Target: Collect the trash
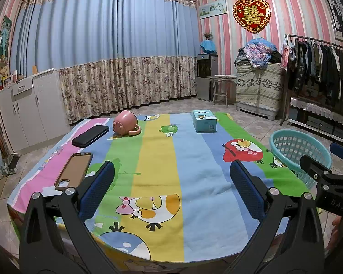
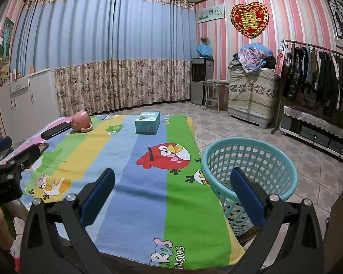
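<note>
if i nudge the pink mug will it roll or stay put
The pink mug lies tipped over on the soft cloth, so it may rock. Its handle rests on the cloth and would probably stop a full roll.

So the bench (image 1: 157, 159) is covered with a striped cartoon-bird cloth in pink, green, yellow and blue (image 2: 135, 182). Sitting right on it: a pink ceramic mug tipped on its side (image 1: 125, 123) near the far edge, a black rectangular case (image 1: 90, 135) lying flat just left of the mug, and a brown phone case lying inside-up (image 1: 74, 171) nearer the front on the left. Over toward the far right there's a light blue cardboard box (image 1: 204, 121), upright. Off the right side, a teal plastic lattice basket (image 2: 249, 178) stands on the tiled floor (image 2: 308, 159), right beside the bench edge.
</note>
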